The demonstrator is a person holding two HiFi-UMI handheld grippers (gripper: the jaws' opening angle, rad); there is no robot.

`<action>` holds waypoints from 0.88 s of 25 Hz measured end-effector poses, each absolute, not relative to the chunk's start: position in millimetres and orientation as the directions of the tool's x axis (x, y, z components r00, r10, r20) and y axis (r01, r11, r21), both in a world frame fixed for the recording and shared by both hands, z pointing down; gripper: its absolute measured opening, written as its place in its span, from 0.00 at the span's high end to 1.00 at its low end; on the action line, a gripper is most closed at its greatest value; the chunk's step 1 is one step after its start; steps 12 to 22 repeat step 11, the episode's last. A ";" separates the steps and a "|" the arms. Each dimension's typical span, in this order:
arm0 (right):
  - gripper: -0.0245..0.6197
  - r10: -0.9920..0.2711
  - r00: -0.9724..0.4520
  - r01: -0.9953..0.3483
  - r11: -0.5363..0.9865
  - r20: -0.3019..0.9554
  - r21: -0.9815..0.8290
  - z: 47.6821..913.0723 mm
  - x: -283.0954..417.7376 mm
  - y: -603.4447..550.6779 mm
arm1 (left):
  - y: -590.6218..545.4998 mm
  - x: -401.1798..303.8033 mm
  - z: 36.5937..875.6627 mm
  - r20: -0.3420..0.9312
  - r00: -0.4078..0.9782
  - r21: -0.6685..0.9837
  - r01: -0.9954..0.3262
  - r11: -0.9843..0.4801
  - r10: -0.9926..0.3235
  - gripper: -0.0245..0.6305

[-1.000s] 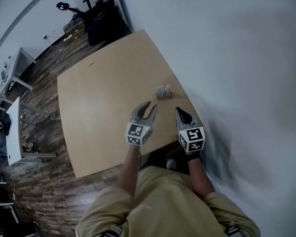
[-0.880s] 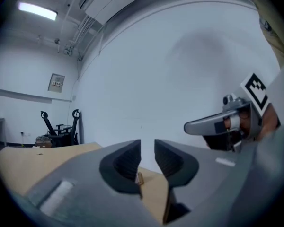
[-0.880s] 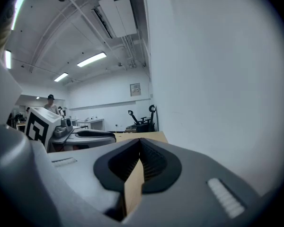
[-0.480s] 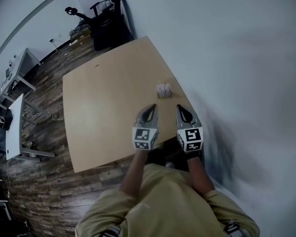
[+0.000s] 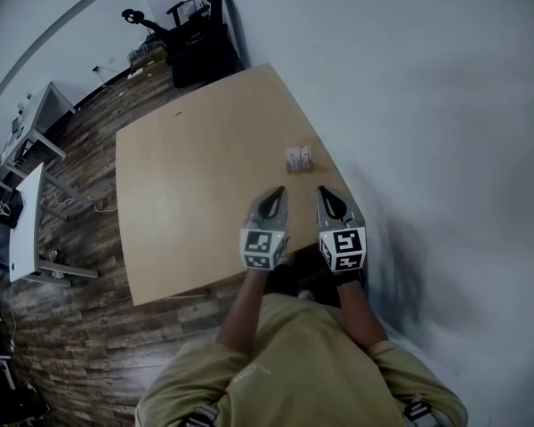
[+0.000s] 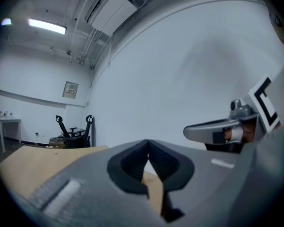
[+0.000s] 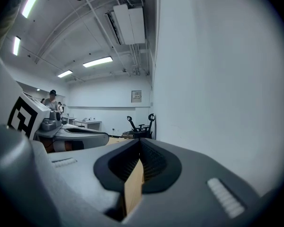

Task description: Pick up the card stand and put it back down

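The card stand [image 5: 297, 157] is a small pale block with cards, standing near the right edge of the tan wooden table [image 5: 187, 194]. Both grippers hover side by side over the table's near right corner, short of the stand and apart from it. My left gripper [image 5: 276, 192] is shut, its dark pads meeting at the tips with nothing in them [image 6: 148, 148]. My right gripper [image 5: 323, 192] is shut too [image 7: 139, 145]; only a sliver of tabletop shows through the gap behind its tips. The stand is hidden in both gripper views.
A white wall [image 5: 427, 105] runs close along the table's right side. Dark office chairs and gear [image 5: 196, 34] stand past the far corner. White desks [image 5: 31, 123] sit on the wood floor at the left. A person [image 7: 51, 98] stands far back.
The left gripper's jaws stood apart a second ago and are now shut on nothing. Both grippers shifted a little, the left one rightward, and have held still since.
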State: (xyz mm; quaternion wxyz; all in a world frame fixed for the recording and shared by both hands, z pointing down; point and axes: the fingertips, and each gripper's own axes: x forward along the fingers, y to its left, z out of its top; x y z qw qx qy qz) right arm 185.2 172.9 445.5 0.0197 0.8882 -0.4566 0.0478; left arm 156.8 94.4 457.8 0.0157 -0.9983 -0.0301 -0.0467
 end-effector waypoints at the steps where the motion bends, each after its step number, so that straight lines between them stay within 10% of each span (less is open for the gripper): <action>1: 0.95 -0.811 0.576 -0.815 -0.580 0.099 -0.006 443.5 182.9 173.1 | 95.0 154.9 458.6 0.099 0.993 -0.027 0.062 -0.998 0.059 0.96; 22: 0.95 -0.796 0.595 -0.796 -0.603 0.109 -0.057 464.2 181.0 183.5 | 104.3 134.5 467.3 0.114 0.992 -0.022 0.064 -0.998 0.062 0.96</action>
